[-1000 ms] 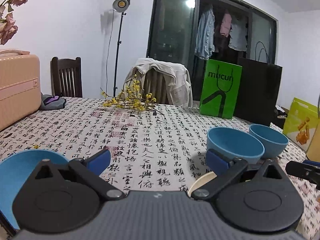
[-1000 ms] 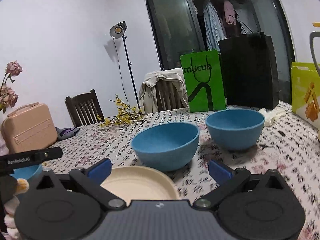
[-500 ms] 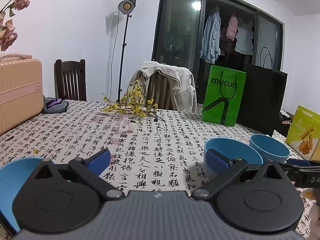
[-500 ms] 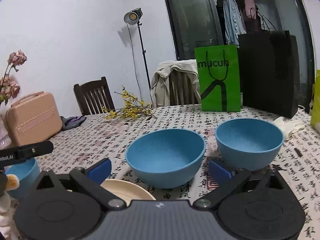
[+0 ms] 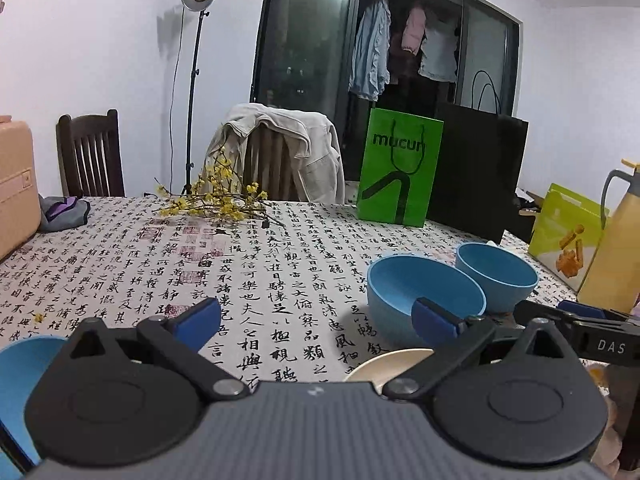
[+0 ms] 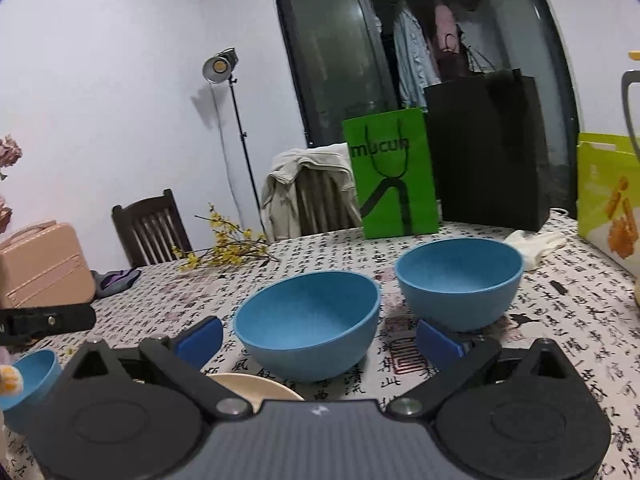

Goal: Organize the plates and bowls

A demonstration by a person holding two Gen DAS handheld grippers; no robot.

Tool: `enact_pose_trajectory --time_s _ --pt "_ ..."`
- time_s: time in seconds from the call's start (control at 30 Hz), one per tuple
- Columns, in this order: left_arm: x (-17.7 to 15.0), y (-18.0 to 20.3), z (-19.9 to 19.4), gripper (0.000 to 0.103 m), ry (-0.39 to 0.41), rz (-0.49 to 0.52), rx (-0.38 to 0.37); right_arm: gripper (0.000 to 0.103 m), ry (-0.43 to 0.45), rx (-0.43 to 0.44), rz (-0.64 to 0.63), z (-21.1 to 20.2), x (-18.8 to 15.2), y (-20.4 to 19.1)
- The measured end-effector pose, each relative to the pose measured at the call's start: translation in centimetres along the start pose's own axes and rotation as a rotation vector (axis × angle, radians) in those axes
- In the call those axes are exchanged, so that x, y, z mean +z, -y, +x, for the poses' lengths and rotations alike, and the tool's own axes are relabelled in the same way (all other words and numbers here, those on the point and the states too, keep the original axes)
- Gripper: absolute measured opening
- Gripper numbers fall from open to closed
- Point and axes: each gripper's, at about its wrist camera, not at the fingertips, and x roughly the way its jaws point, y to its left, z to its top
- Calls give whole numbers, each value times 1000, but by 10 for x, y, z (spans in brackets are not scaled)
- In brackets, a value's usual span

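My worry is the near blue bowl [image 6: 308, 326]: it sits right between my right gripper [image 6: 319, 338]'s spread fingers, just beyond the cream plate [image 6: 256, 384], and if I push in off-centre one pad could shove its rounded wall and skid it into the far blue bowl [image 6: 460, 282] beside it. The patterned tablecloth [image 5: 248, 280] may also bunch under a sliding rim. Both tools are wide apart and hold nothing. My left gripper [image 5: 316, 322] hangs over bare cloth, with a third blue bowl [image 5: 22, 376] low at its left edge and the plate's rim near its right finger.
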Motion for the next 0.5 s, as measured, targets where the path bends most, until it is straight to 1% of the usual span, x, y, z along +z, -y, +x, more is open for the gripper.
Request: enact_pose_trajectory --time_s 0.13,0.23,0.4,0.5 --pt "3 -1 0 103 4 -15 19 103 -5 28 14 -5 6 3" --pt "10 -2 6 103 -8 -23 22 103 -12 16 7 -2 11 2" --pt "22 4 20 103 -51 -2 2 103 -41 -2 23 8 19 4" --pt "29 10 30 103 -89 13 -19 103 -79 29 46 16 25 8"
